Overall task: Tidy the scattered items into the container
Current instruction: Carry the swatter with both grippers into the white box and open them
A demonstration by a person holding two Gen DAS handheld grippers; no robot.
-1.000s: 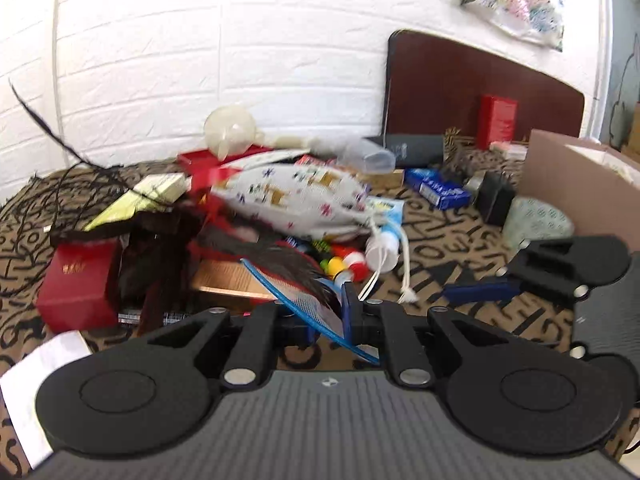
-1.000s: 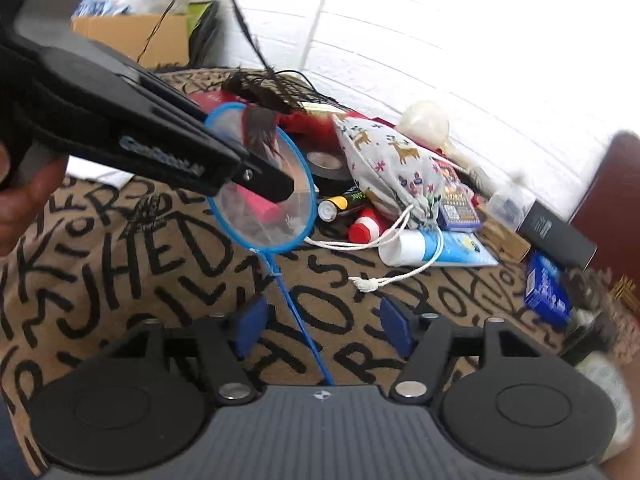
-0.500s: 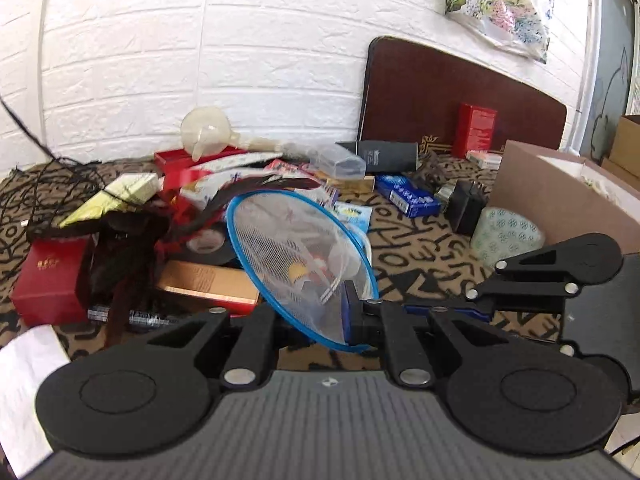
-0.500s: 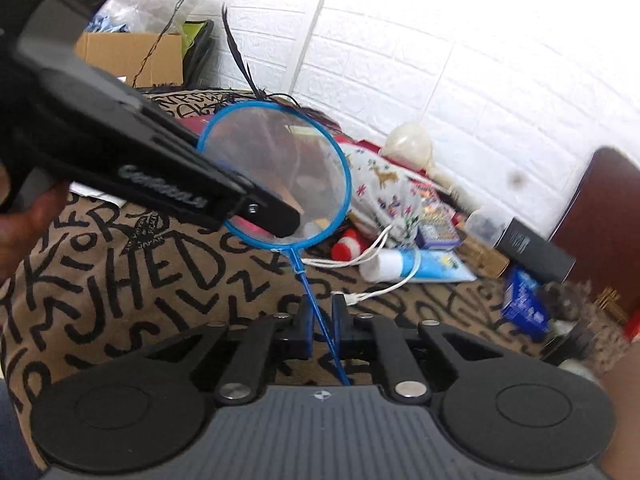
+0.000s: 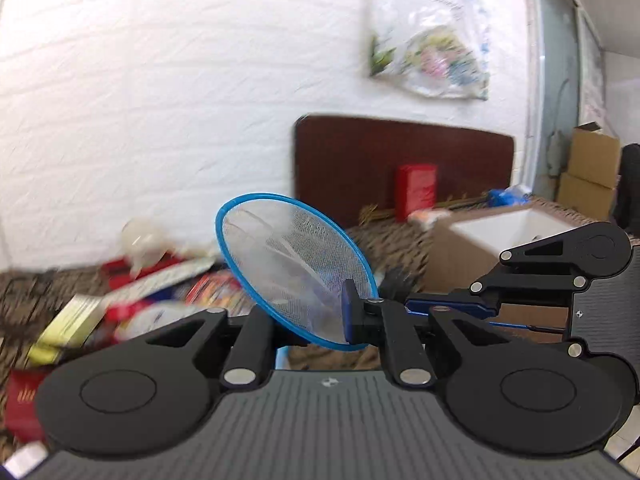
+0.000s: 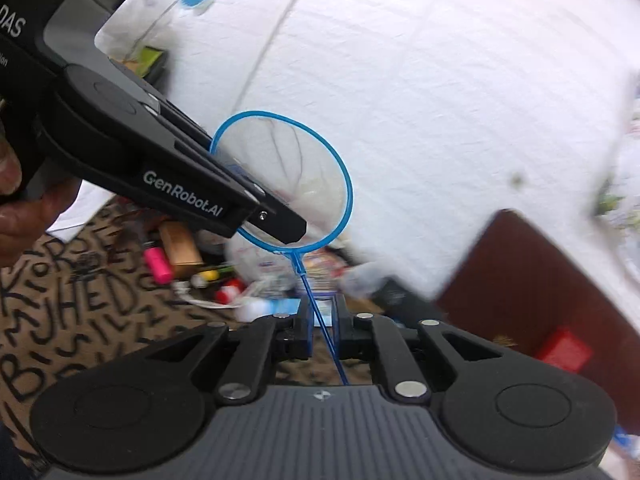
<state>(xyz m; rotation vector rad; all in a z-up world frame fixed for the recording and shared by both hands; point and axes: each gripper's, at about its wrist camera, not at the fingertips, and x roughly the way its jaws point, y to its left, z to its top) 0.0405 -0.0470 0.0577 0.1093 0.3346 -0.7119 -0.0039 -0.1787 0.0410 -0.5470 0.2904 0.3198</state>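
Here, a small blue net (image 5: 294, 268) is up in the air, above the messy cloth (image 6: 60, 312) with black letters on it, and both grippers hold it. Far to the left of the net, a hand (image 6: 16, 200) holds the left gripper (image 6: 280, 224), which shows as a long black arm reaching in from the top left corner of the right wrist view. Its tips are closed on the lower rim of the net's round hoop. In the left wrist view, the blue pad (image 5: 349, 312) of that gripper presses on the same rim, and its jaws stand close together. Below the net lies a blurry heap of things: a pink tube (image 6: 157, 266), a tan box (image 6: 180, 246), a white bottle (image 6: 256, 309) and some red bits. Just under the hoop, the thin blue handle (image 6: 320, 328) of the net runs down between the fingers of the right gripper (image 6: 322, 326). Those jaws are pinched tight on the handle. To the right of the net, a dark brown board (image 5: 400, 160) leans on the white brick wall (image 5: 160, 100). A red box (image 5: 416, 190) stands in front of the board. Further right of the net is the cardboard box (image 5: 452, 256), open at the top and white inside. The net is near this box but not in it.
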